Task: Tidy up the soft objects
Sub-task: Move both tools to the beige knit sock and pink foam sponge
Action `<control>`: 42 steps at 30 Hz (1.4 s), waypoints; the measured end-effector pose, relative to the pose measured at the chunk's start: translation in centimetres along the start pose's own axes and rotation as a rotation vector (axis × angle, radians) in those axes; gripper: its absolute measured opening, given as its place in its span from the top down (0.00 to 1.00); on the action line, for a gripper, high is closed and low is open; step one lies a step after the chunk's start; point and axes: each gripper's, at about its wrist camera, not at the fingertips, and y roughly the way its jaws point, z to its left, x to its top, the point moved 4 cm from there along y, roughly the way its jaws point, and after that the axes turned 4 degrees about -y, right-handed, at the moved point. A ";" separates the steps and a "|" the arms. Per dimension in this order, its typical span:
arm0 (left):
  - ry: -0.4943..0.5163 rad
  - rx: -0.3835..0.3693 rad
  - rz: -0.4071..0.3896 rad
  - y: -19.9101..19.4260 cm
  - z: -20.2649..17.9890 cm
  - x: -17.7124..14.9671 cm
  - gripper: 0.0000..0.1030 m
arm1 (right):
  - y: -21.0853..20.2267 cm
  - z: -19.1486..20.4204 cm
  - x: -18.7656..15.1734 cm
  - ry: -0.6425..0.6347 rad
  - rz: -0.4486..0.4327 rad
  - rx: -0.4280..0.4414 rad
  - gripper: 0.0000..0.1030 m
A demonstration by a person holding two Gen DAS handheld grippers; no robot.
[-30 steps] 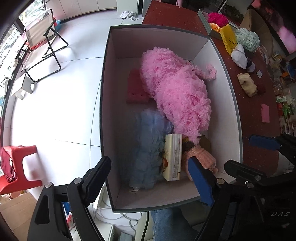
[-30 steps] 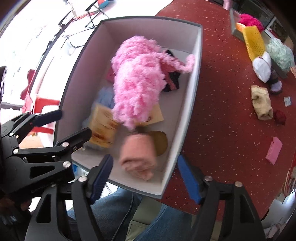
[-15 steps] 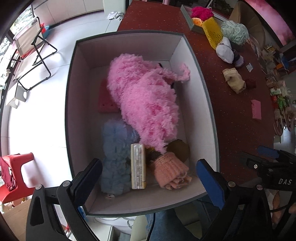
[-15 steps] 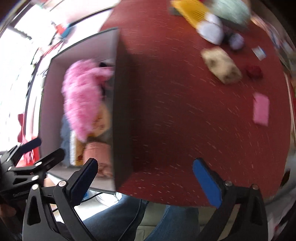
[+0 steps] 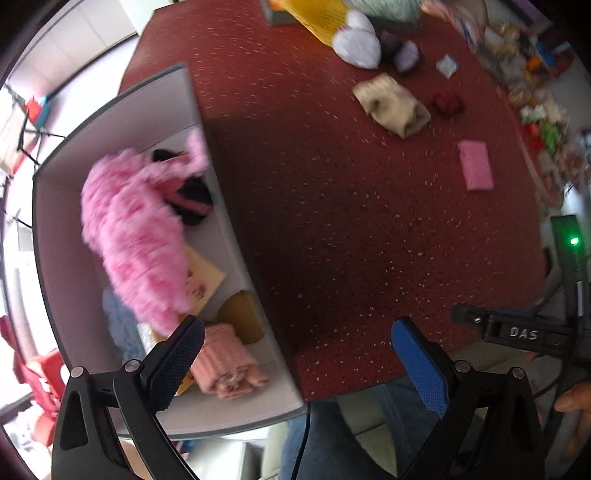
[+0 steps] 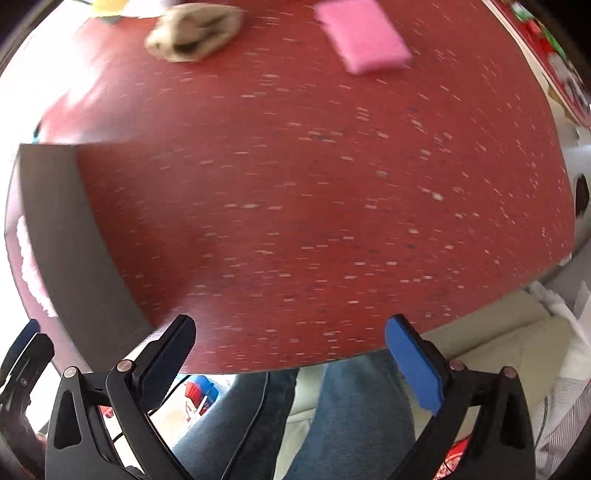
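A grey box [image 5: 236,236] at the table's left edge holds a fluffy pink toy [image 5: 133,229], a rolled pink cloth [image 5: 225,365], a blue fluffy item [image 5: 118,325] and other soft things. On the red table [image 5: 351,229] lie a beige rolled cloth [image 5: 391,105] and a pink sponge [image 5: 474,164]. They also show in the right wrist view: cloth [image 6: 192,33], sponge [image 6: 364,35]. My left gripper [image 5: 295,354] is open and empty over the box's near right corner. My right gripper [image 6: 291,350] is open and empty over the table's near edge.
At the far side of the table stand a yellow mesh item [image 5: 317,11], a white soft ball [image 5: 358,46], a small dark red item [image 5: 447,103] and clutter along the right edge [image 5: 535,110]. The box wall [image 6: 74,240] is at the right gripper's left.
Both grippers have swung right, away from the box toward the table. The rolled pink cloth now lies in the box, and the right gripper is empty.
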 end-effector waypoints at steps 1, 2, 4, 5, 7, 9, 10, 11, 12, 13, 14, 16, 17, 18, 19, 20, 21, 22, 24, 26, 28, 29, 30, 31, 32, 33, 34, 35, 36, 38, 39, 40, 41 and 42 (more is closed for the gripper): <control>0.015 0.028 0.010 0.4 -0.9 0.2 0.01 | 0.2 -0.8 0.2 0.009 0.010 -0.010 0.00; 0.024 0.044 0.020 0.8 -1.7 0.5 0.01 | 0.3 -1.4 0.5 0.015 0.016 -0.017 0.00; 0.022 0.049 0.037 1.4 -3.0 1.1 0.01 | 0.6 -2.3 1.7 0.021 0.019 -0.025 0.00; 0.013 0.050 0.044 1.7 -3.5 1.6 0.01 | 0.6 -2.6 2.2 0.018 0.015 -0.027 0.00; -0.010 0.139 0.028 2.2 -4.2 3.0 0.01 | 0.3 -3.3 3.8 0.000 -0.012 -0.045 0.00; -0.043 0.133 0.049 3.0 -5.2 4.8 0.01 | -0.3 -3.7 6.2 -0.020 -0.060 -0.062 0.00; -0.085 0.107 0.060 3.2 -5.6 5.7 0.01 | -0.5 -3.6 7.2 -0.026 -0.073 -0.065 0.00; -0.121 0.079 0.061 3.4 -6.1 6.6 0.01 | -0.6 -3.6 8.2 -0.033 -0.085 -0.066 0.00; -0.153 0.054 0.049 3.5 -6.7 7.9 0.01 | -0.8 -3.6 9.5 -0.039 -0.098 -0.061 0.00; -0.166 0.056 0.031 3.5 -7.1 8.8 0.01 | -0.9 -3.5 10.5 -0.044 -0.106 -0.059 0.00; -0.172 0.070 0.013 3.7 -7.7 9.9 0.01 | -1.1 -3.4 11.6 -0.048 -0.113 -0.060 0.00; -0.175 0.086 -0.008 4.4 -8.8 12.1 0.01 | -1.5 -3.4 13.8 -0.063 -0.140 -0.077 0.00; -0.180 0.089 -0.015 4.9 -9.3 13.2 0.01 | -1.7 -3.4 14.6 -0.071 -0.149 -0.085 0.00; -0.184 0.090 -0.019 5.3 -9.6 13.9 0.01 | -1.9 -3.2 15.5 -0.080 -0.160 -0.091 0.00; -0.193 0.093 -0.023 5.7 -9.8 14.8 0.01 | -1.9 -3.2 16.3 -0.091 -0.171 -0.093 0.00; -0.204 0.096 -0.026 6.2 -10.0 15.6 0.01 | -1.8 -3.2 17.2 -0.101 -0.176 -0.094 0.00; -0.221 0.099 -0.033 6.7 -10.2 16.4 0.01 | -1.7 -2.9 17.9 -0.107 -0.180 -0.096 0.00; -0.233 0.100 -0.035 7.1 -10.3 17.1 0.01 | -1.6 -2.9 18.4 -0.111 -0.182 -0.097 0.00; -0.257 0.106 -0.027 8.3 -10.4 18.2 0.01 | -1.4 -2.6 19.8 -0.123 -0.182 -0.090 0.00; -0.268 0.113 -0.028 9.1 -10.6 18.9 0.01 | -1.1 -2.3 21.7 -0.136 -0.184 -0.087 0.00; -0.270 0.131 -0.031 10.1 -10.7 19.5 0.01 | -0.6 -2.1 23.0 -0.157 -0.187 -0.096 0.00; -0.272 0.137 -0.028 10.6 -10.7 19.8 0.01 | -0.4 -2.0 23.6 -0.165 -0.186 -0.098 0.00; -0.274 0.140 -0.024 11.0 -10.8 20.0 0.01 | -0.2 -1.9 24.1 -0.170 -0.182 -0.099 0.00; -0.278 0.142 -0.019 11.4 -10.8 20.2 0.01 | 0.1 -1.6 24.7 -0.175 -0.175 -0.098 0.00; -0.279 0.142 -0.016 11.6 -10.7 20.4 0.01 | 0.4 -1.3 25.4 -0.177 -0.171 -0.105 0.00; -0.278 0.145 -0.013 11.9 -10.8 20.5 0.01 | 0.4 -1.5 25.8 -0.182 -0.176 -0.112 0.00; -0.278 0.150 -0.011 12.1 -10.9 20.7 0.00 | 0.5 -1.3 26.2 -0.190 -0.180 -0.118 0.00; -0.278 0.150 -0.012 12.3 -11.0 21.0 0.00 | 0.5 -1.2 26.6 -0.200 -0.180 -0.128 0.00; -0.282 0.145 -0.016 12.4 -11.0 21.1 0.00 | 0.6 -0.9 26.8 -0.211 -0.177 -0.143 0.00; -0.295 0.129 -0.020 13.2 -11.4 21.3 0.00 | 1.0 0.0 27.2 -0.240 -0.160 -0.175 0.00; -0.306 0.109 -0.021 13.4 -11.2 21.3 0.00 | 1.0 0.2 27.6 -0.238 -0.158 -0.173 0.00; -0.321 0.086 -0.019 13.3 -10.3 21.1 0.00 | 1.6 0.7 27.3 -0.238 -0.157 -0.172 0.00; -0.331 0.076 -0.023 13.3 -9.9 21.1 0.00 | 1.6 0.9 27.5 -0.241 -0.157 -0.175 0.00; -0.324 0.082 -0.026 13.3 -9.9 21.2 0.00 | 1.7 0.9 27.2 -0.237 -0.160 -0.174 0.00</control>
